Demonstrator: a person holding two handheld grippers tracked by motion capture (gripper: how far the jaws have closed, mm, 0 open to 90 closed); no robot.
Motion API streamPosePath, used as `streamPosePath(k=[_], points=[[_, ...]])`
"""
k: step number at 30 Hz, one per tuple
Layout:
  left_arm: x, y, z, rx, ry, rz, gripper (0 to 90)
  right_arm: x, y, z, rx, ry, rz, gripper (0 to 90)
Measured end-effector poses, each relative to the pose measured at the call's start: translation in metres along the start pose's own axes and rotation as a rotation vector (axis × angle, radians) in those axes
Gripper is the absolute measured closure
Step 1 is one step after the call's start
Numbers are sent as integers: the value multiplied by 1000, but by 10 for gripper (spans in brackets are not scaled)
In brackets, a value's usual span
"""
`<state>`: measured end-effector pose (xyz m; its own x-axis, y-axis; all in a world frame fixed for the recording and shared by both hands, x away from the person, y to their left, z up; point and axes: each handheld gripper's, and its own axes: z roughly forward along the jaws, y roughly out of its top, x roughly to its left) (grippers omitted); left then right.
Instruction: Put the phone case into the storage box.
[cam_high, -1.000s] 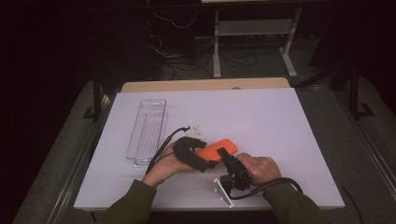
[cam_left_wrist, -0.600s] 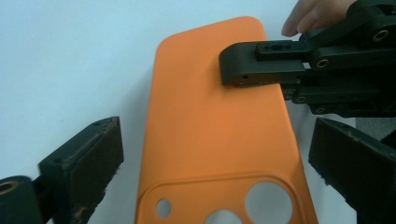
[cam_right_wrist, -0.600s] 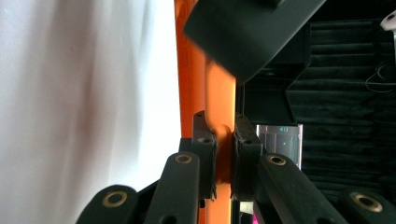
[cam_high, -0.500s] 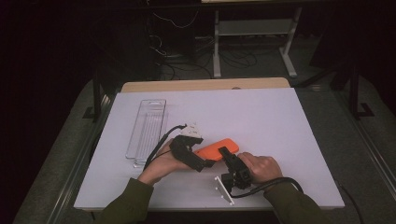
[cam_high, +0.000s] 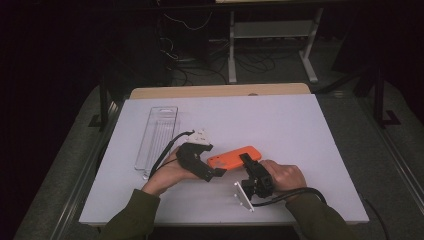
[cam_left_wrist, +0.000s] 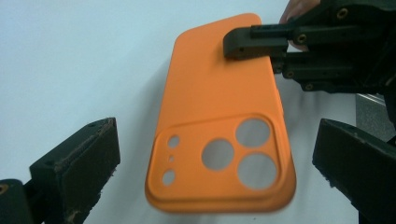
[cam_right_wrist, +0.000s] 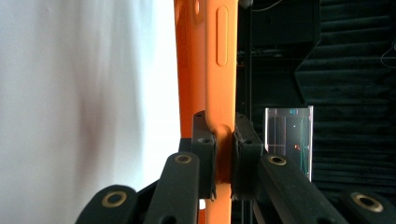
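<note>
An orange phone case (cam_high: 232, 157), back side up with its camera cut-outs toward my left gripper, is held just above the white table. My right gripper (cam_high: 248, 161) is shut on the case's far end; in the right gripper view its pads (cam_right_wrist: 204, 154) pinch the case's edge (cam_right_wrist: 219, 56). My left gripper (cam_high: 214, 162) stands open. Its jaws have just been opening, and in the left gripper view (cam_left_wrist: 219, 156) they flank the camera end of the case (cam_left_wrist: 219, 107) without touching it. The right gripper (cam_left_wrist: 247, 39) clamps the other end there.
A long clear plastic tray (cam_high: 157, 135) lies at the left of the white tabletop (cam_high: 280, 125), also seen beyond the case as the tray (cam_right_wrist: 287, 135). A wooden board edge (cam_high: 220, 91) runs along the back. Dark floor, cables and a stand lie beyond.
My left gripper's jaws have opened off the camera end of the orange case and the hand has drawn slightly left. The right gripper keeps its hold and has not moved.
</note>
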<state>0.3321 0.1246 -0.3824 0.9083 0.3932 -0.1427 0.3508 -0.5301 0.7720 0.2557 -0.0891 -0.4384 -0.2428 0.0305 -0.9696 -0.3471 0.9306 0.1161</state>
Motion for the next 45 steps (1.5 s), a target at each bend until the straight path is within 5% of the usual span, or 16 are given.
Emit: streamPosePath(k=[17, 23, 33, 45], points=[[7, -3, -6, 12, 33, 2, 0, -8, -22, 5, 83, 58, 59, 807], [6, -4, -4, -6, 38, -31, 0, -12, -29, 7, 98, 75, 138, 807], [8, -4, -6, 25, 64, 15, 0, -16, -37, 10, 110, 94, 235, 807], [6, -5, -3, 24, 72, 6, 0, -20, -40, 13, 140, 107, 336, 806]])
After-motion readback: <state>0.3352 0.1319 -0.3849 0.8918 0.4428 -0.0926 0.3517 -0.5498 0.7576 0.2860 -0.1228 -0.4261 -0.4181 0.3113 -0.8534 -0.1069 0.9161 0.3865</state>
